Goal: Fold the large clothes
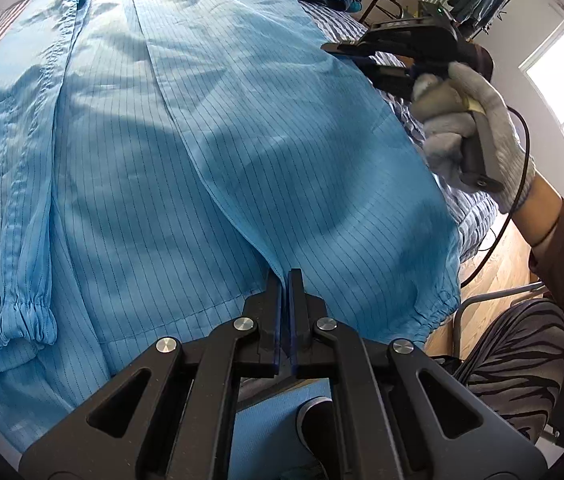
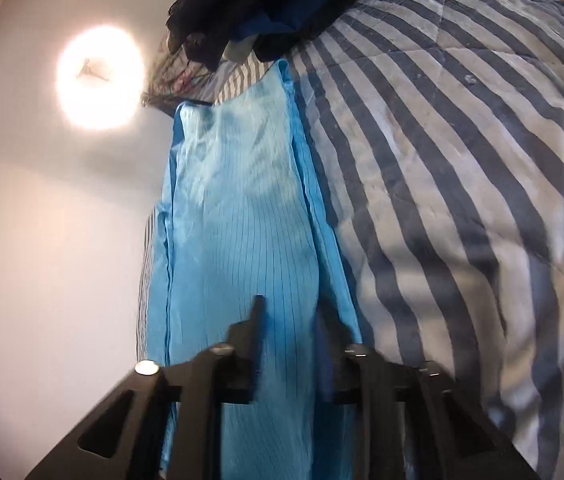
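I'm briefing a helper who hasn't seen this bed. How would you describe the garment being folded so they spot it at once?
Start at the bed's grey-and-navy striped quilt. Spread flat across it is a light blue pinstriped garment with elastic-gathered cuffs. Unlike the pile of dark navy clothes at the quilt's far end, it is pale and shiny.

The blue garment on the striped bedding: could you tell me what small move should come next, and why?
Probably close the right gripper on the edge of the blue garment. Its jaws stand apart with fabric between them, while the left gripper is already shut on the hem, so both ends should be held before lifting into a fold.
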Available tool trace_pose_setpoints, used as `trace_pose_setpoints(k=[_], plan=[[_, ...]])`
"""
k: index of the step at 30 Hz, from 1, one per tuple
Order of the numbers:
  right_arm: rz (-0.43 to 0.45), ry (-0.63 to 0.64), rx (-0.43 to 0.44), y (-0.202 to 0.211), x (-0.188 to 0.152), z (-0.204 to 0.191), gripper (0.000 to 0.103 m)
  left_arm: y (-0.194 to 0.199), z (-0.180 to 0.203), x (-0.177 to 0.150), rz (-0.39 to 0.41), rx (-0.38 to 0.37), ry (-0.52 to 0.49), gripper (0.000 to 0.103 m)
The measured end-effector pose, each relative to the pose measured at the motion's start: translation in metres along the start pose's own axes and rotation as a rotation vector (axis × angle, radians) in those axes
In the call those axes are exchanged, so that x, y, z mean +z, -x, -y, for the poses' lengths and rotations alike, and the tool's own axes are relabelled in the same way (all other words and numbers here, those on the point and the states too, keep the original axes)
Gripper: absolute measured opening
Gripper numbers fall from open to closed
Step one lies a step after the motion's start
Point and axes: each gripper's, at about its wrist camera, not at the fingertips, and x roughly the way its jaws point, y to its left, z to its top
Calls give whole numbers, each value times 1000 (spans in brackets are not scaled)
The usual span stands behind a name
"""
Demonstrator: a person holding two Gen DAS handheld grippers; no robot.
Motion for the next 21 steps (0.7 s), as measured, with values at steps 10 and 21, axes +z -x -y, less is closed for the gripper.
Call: trace_pose_setpoints(k=[10, 21], plan=[[36, 167, -189, 13, 2, -16, 6, -1, 14, -2, -8, -11, -16, 0], [-95, 91, -84, 65, -73, 17, 44, 59, 7, 2, 138, -26, -13, 4]])
